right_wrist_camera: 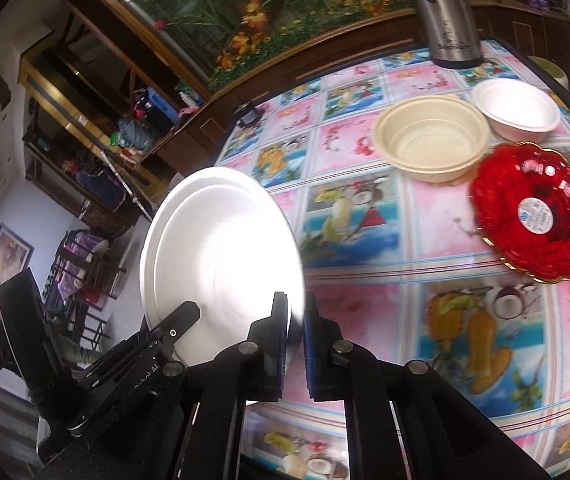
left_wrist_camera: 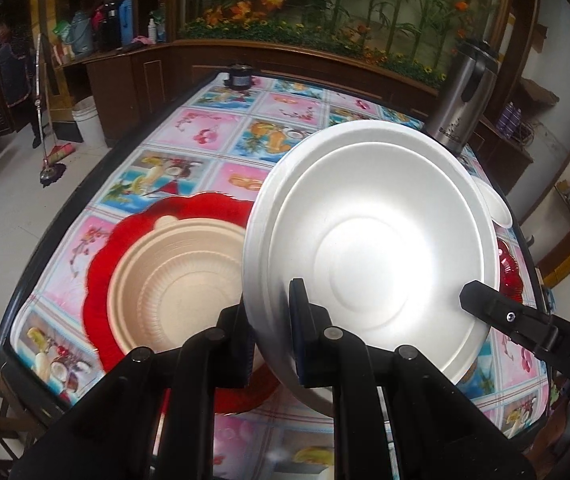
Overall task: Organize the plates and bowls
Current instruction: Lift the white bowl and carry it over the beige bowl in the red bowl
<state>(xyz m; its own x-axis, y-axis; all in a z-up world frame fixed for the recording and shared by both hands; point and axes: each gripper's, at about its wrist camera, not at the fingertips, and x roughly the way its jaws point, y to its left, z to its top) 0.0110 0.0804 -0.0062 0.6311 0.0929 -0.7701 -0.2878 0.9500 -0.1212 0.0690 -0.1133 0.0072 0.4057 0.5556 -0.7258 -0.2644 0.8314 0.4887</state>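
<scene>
A white foam plate (left_wrist_camera: 369,240) is held tilted above the table, gripped from both sides. My left gripper (left_wrist_camera: 273,320) is shut on its near rim. My right gripper (right_wrist_camera: 296,340) is shut on the opposite rim of the same plate (right_wrist_camera: 221,256); its finger (left_wrist_camera: 497,312) shows in the left wrist view. Below left, a beige ribbed bowl (left_wrist_camera: 177,280) sits on a red scalloped plate (left_wrist_camera: 133,240). In the right wrist view a second beige bowl (right_wrist_camera: 431,140), a white foam bowl (right_wrist_camera: 519,110) and a red glossy plate (right_wrist_camera: 535,212) with a sticker lie on the table.
The table carries a pink and blue fruit-print cloth (left_wrist_camera: 221,128). A steel thermos (left_wrist_camera: 461,100) stands at the far right corner, also in the right wrist view (right_wrist_camera: 449,16). A small dark jar (left_wrist_camera: 239,76) stands at the far edge. A white bucket (left_wrist_camera: 87,118) stands on the floor.
</scene>
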